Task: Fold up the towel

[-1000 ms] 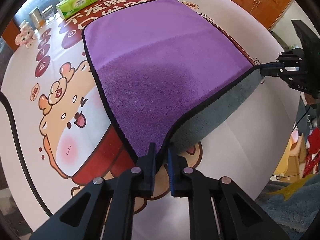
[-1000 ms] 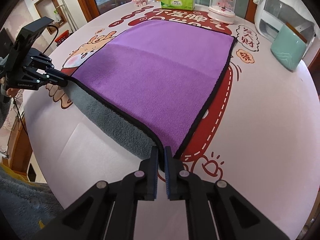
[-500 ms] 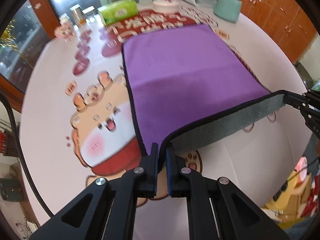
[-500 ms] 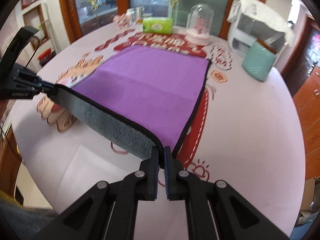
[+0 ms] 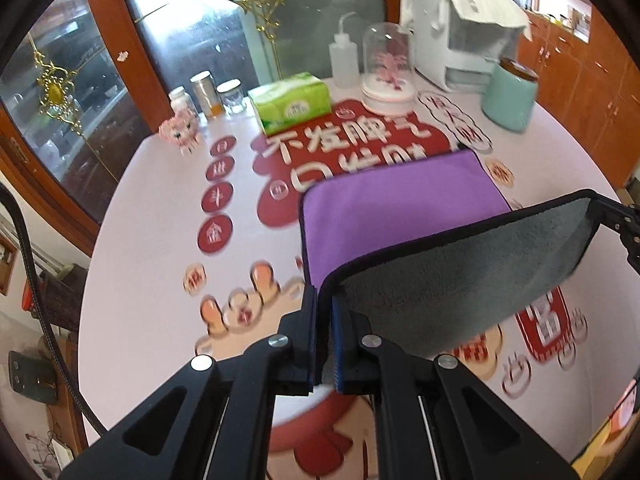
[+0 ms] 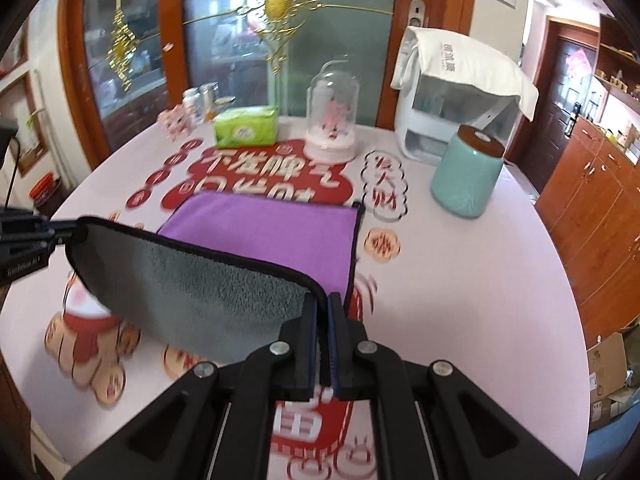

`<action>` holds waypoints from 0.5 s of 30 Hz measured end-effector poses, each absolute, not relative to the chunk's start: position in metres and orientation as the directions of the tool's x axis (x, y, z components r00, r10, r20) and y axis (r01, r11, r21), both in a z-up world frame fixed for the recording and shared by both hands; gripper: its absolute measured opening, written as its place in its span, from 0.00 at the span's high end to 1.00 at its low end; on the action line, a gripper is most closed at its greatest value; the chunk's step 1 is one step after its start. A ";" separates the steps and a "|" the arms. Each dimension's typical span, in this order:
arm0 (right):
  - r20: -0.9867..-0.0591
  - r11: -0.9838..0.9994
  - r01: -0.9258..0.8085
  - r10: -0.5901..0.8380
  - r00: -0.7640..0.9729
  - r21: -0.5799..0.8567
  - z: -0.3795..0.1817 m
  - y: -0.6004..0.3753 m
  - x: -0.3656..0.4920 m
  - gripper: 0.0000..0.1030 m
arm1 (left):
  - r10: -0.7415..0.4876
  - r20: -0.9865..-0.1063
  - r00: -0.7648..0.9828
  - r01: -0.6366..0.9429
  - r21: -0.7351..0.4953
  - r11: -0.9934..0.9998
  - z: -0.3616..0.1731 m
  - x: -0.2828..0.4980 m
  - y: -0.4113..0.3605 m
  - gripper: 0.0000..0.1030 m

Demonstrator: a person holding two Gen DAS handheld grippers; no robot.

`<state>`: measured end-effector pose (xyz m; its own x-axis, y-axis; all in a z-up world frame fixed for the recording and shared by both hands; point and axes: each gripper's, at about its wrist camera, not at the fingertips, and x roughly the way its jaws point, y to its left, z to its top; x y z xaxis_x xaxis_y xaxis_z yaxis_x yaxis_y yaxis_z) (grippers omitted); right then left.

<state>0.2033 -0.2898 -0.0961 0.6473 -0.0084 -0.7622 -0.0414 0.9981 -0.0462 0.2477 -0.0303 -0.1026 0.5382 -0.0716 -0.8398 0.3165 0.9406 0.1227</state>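
The towel is purple on top, grey underneath, with a black hem. Its far half lies flat on the printed tablecloth. Its near edge is raised off the table, so the grey underside faces me. My left gripper is shut on the near left corner. My right gripper is shut on the near right corner; it also shows at the right edge of the left wrist view. In the right wrist view the towel hangs stretched between both grippers.
At the table's far side stand a green tissue box, a glass dome, a squeeze bottle, a mint green canister, a white appliance, small jars and a pink figurine. Glass doors stand behind.
Both grippers have lifted the towel's near edge higher and carried it toward the far side. More grey underside shows and less purple surface is visible.
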 end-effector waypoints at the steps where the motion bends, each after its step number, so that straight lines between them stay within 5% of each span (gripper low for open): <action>1: -0.762 0.999 -0.032 -0.013 0.648 -0.045 -0.095 -0.291 0.211 0.95 | -0.070 -0.835 0.545 0.311 0.124 0.942 -0.102 0.255 -0.032 0.95; 15: -0.797 0.996 0.090 -0.066 0.600 -0.015 -0.112 -0.304 0.319 0.95 | -0.036 -0.825 0.564 0.250 0.129 0.960 -0.121 0.351 -0.052 0.95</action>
<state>0.3187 -0.3036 -0.1123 0.5999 -0.0660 -0.7974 0.0896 0.9959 -0.0150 0.3512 -0.0523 -0.1209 0.5643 -0.0356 -0.8248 0.2495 0.9597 0.1293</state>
